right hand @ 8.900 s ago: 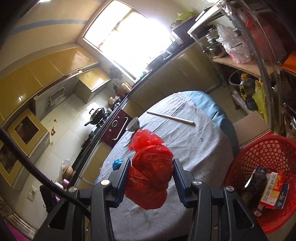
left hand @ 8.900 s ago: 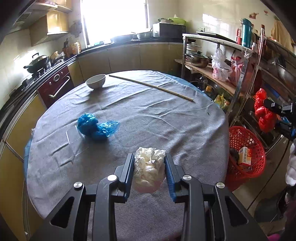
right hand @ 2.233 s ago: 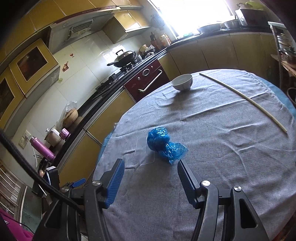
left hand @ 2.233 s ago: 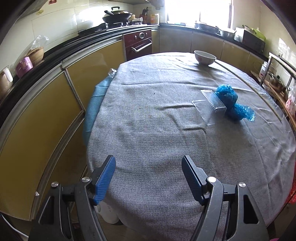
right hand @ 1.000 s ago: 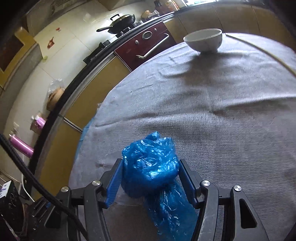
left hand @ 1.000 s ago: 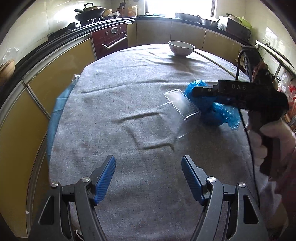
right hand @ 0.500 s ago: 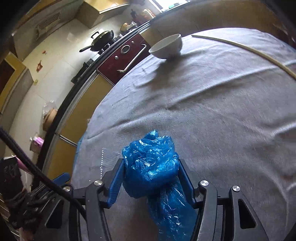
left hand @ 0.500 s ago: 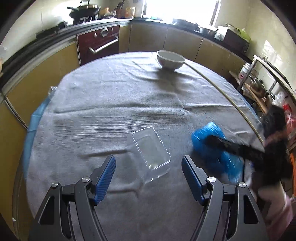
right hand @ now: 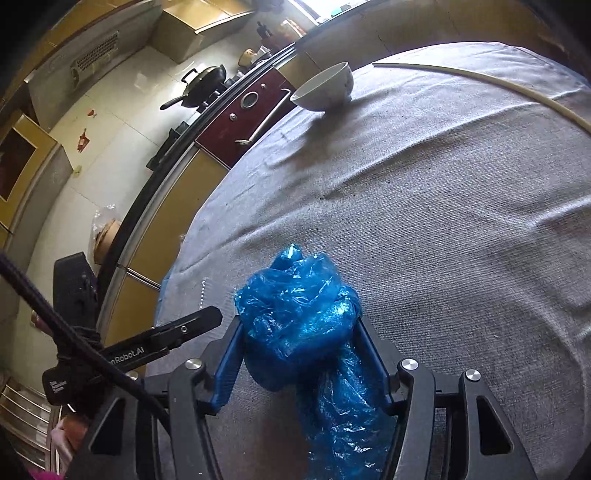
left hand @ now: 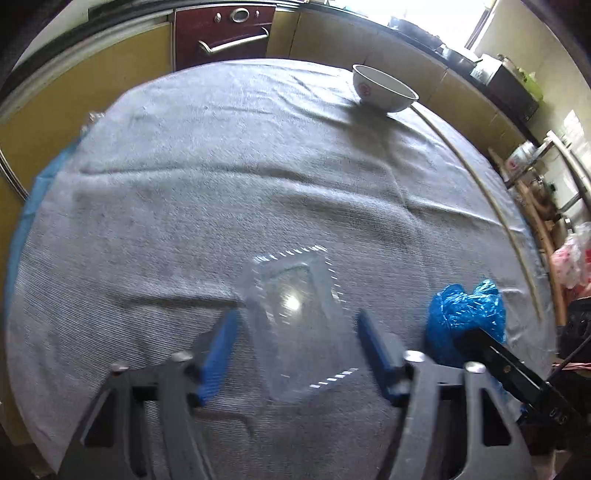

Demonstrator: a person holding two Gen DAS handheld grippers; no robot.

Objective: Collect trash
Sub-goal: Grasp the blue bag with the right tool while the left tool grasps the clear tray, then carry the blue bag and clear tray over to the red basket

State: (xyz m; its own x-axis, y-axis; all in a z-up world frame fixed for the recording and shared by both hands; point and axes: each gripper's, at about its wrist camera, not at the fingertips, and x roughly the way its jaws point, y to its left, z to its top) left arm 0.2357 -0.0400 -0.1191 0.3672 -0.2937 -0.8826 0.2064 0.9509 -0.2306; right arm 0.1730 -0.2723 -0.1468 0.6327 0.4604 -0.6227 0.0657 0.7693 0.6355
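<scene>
A clear plastic tray lies on the grey tablecloth, between the open fingers of my left gripper, which do not touch it. My right gripper is shut on a crumpled blue plastic bag and holds it just above the cloth. The blue bag also shows at the right of the left wrist view, with the right gripper's finger over it. The left gripper's body shows at the left of the right wrist view.
A white bowl stands at the far side of the round table, also in the right wrist view. A long thin stick lies along the right side. Yellow cabinets and a red oven ring the table.
My left gripper has moved forward so the clear tray now lies between its open fingers. My right gripper has kept its hold on the blue bag and lifted it off beside the tray.
</scene>
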